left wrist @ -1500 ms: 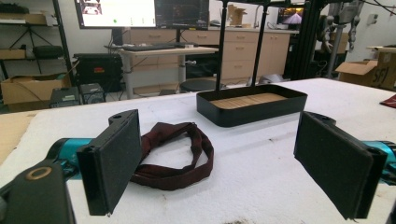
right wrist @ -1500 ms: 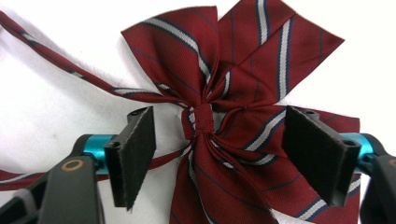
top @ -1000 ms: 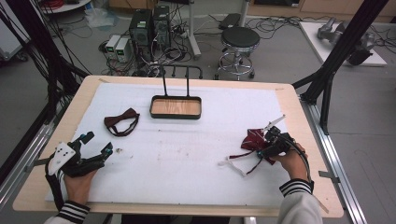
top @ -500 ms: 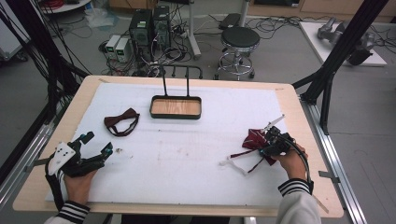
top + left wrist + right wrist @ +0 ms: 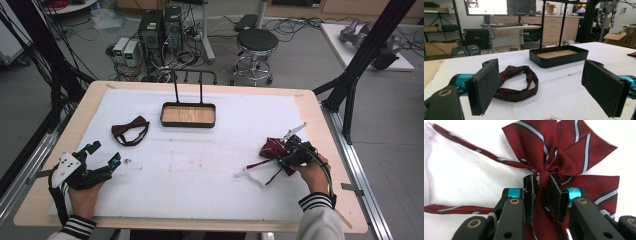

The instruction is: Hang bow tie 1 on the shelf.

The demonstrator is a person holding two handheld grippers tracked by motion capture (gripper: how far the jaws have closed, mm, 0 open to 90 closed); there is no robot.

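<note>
Gripping the red striped bow tie (image 5: 554,150) at its centre knot, the right gripper (image 5: 543,185) has its jaws clamped on the fabric; the jaws have just been closing, and the knot sits pinched between the two pads in the right gripper view. In the high view the right gripper (image 5: 292,155) lies at the right side of the white mat (image 5: 200,170), with the bow tie (image 5: 272,148) spread just beside and under it. Thin straps of the tie trail toward the mat's middle and toward the far right edge. Stripes on the tie read white and dark blue on red.

The left gripper (image 5: 102,157) rests at the near left corner of the mat, held in the person's left hand (image 5: 84,197). Its jaws stand wide apart with nothing between them. In the left gripper view the two black pads (image 5: 485,87) frame open mat, and a dark brown bow tie (image 5: 519,82) lies flat just beyond the left pad, not touched. The high view shows that brown tie (image 5: 130,132) between the left gripper and a black tray (image 5: 188,122).

The tray has a wooden floor and an upright wire handle; it sits at the far middle of the mat, well apart from both grippers. The table (image 5: 325,120) edge is bare wood around the mat.
</note>
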